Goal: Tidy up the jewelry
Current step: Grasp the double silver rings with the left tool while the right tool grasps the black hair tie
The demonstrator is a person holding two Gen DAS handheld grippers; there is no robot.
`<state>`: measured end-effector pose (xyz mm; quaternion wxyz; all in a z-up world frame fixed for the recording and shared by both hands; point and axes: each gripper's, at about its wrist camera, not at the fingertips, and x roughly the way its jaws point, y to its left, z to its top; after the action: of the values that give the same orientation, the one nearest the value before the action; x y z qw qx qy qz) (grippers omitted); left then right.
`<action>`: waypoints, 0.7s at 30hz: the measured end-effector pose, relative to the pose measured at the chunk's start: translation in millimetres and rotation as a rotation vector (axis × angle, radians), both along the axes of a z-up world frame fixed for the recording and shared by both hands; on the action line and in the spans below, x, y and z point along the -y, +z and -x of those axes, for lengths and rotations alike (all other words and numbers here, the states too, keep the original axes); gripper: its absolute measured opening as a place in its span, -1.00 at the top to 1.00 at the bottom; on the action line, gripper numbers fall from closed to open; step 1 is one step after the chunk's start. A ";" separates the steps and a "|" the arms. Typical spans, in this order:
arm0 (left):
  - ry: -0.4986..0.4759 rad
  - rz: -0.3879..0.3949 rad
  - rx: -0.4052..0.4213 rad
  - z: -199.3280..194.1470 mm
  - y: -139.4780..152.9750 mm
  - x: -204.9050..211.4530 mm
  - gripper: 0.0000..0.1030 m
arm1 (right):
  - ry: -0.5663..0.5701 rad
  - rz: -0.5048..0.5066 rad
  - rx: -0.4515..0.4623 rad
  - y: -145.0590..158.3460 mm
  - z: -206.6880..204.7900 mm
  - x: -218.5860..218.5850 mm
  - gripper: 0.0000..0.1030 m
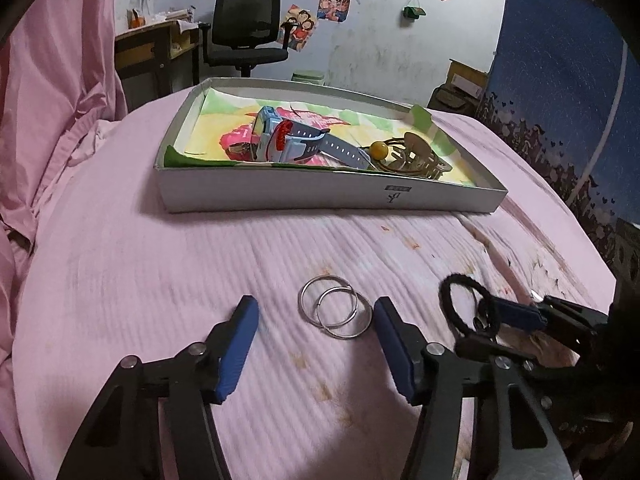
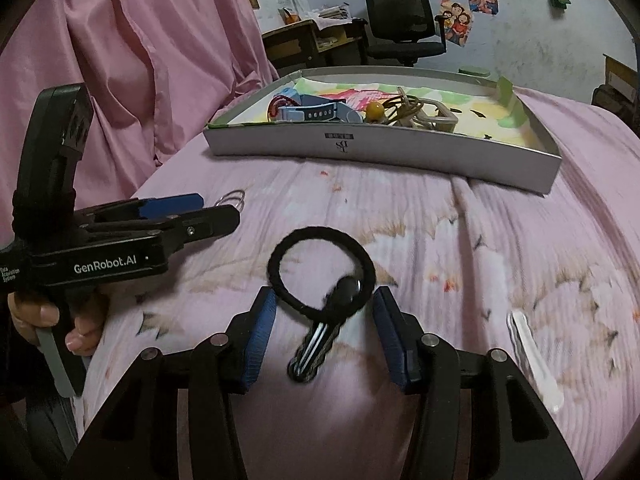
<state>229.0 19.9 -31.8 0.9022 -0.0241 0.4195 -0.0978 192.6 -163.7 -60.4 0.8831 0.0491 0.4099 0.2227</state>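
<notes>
My left gripper [image 1: 316, 322] is open around the rings [image 1: 334, 312]; my right gripper [image 2: 324, 312] is open around the hair tie [image 2: 322, 276].

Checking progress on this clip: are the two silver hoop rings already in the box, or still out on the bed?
Out. The silver hoop rings lie overlapping on the pink bedspread, short of the white box, ahead of the left gripper.

"GenRobot.AI" on left gripper [image 2: 222, 216] body.

pink bedsheet [image 1: 160, 280], office chair [image 1: 245, 28], wall posters [image 1: 334, 1]
</notes>
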 end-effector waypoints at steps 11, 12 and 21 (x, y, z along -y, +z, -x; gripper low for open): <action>-0.001 0.045 -0.012 -3.6 -2.7 -4.8 0.43 | -0.006 0.009 0.006 1.1 -25.6 -7.2 0.19; 0.001 0.050 -0.008 -2.8 -2.8 -5.0 0.45 | -0.006 0.009 0.006 0.7 -25.7 -7.1 0.24; 0.006 0.074 0.020 2.5 -3.6 -8.4 0.46 | -0.007 -0.001 0.022 -1.3 -21.8 -6.1 0.53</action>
<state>226.5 28.3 -35.4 0.9052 -0.0579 0.4062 -0.1107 214.4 -157.5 -61.8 0.8883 0.0486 0.4000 0.2204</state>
